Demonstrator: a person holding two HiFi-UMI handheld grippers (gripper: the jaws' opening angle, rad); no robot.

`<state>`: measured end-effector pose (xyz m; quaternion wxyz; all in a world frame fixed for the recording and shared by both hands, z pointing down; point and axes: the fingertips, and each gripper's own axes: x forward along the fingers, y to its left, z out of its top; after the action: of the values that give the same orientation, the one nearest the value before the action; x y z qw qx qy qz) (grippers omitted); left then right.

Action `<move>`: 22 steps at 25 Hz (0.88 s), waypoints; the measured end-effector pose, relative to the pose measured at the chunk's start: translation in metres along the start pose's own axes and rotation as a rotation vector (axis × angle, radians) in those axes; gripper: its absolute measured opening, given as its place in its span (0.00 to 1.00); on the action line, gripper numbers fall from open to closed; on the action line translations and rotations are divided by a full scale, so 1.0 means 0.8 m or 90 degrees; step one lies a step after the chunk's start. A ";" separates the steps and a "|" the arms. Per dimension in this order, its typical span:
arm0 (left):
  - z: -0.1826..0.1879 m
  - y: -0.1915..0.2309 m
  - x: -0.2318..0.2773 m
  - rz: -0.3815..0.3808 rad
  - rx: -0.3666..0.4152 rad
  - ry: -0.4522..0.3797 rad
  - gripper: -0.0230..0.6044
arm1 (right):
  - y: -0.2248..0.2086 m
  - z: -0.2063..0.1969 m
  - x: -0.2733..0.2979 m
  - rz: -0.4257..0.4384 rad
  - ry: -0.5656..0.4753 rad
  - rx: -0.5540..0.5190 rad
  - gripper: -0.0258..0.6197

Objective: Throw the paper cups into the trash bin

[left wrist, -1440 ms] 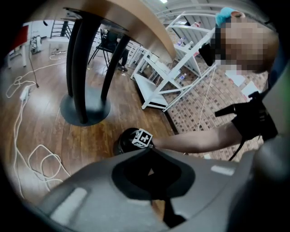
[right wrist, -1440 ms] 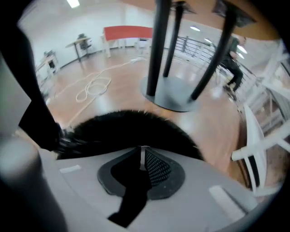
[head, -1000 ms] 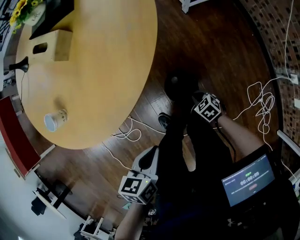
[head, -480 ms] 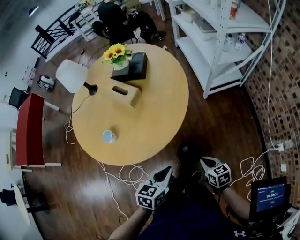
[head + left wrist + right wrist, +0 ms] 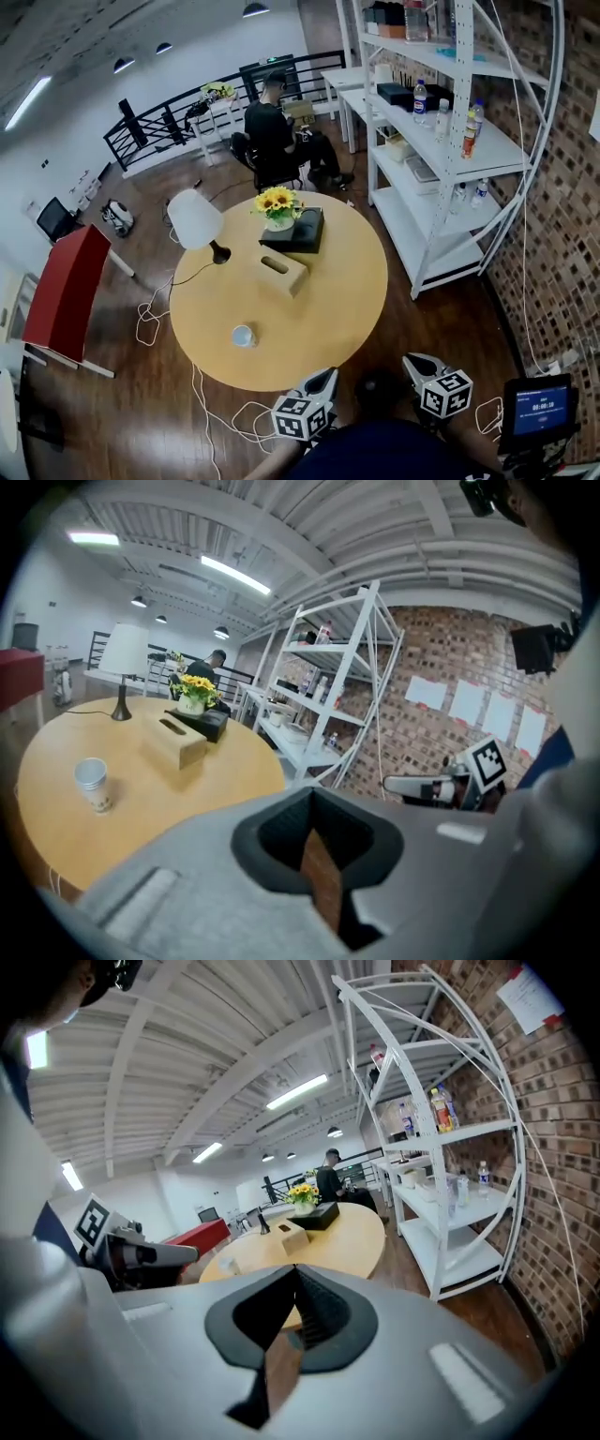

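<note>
One white paper cup [image 5: 243,335] stands upright on the near left part of the round wooden table [image 5: 347,300]; it also shows in the left gripper view as the cup [image 5: 92,785]. My left gripper [image 5: 323,379] is held at the table's near edge, to the right of the cup and well short of it, its jaws shut with nothing between them. My right gripper [image 5: 412,361] hangs over the floor just right of the table, also shut and empty. No trash bin shows in any view.
On the table stand a tissue box [image 5: 283,275], a black box [image 5: 298,232] with sunflowers [image 5: 277,202] and a white lamp [image 5: 196,219]. White shelving [image 5: 441,150] stands to the right and a red chair [image 5: 64,292] to the left. A person [image 5: 273,128] sits beyond the table. Cables [image 5: 150,314] lie on the floor.
The head view has swung up from the floor to take in the whole room. Both grippers have come up from beside the legs to table height. The cup has stayed put.
</note>
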<state>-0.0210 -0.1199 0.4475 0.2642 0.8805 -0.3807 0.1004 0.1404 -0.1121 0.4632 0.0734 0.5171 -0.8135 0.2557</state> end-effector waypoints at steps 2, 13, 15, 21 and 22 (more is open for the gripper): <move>0.015 0.005 0.002 -0.004 -0.001 -0.023 0.04 | 0.012 0.026 -0.001 0.008 -0.032 -0.008 0.06; -0.016 -0.006 -0.023 -0.084 0.004 -0.007 0.04 | 0.052 0.000 -0.029 -0.052 -0.036 0.018 0.06; -0.043 0.003 -0.033 -0.094 -0.010 0.019 0.04 | 0.061 -0.034 -0.036 -0.076 -0.011 0.044 0.06; -0.111 -0.005 -0.054 -0.096 -0.036 0.092 0.04 | 0.099 -0.100 -0.090 -0.114 0.052 0.033 0.05; -0.111 -0.019 -0.057 -0.102 -0.035 0.088 0.04 | 0.099 -0.103 -0.103 -0.116 0.050 0.030 0.06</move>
<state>-0.0391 -0.0353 0.4991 0.3212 0.8915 -0.2923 0.1289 0.0962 0.0207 0.4752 0.1162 0.5803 -0.7532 0.2870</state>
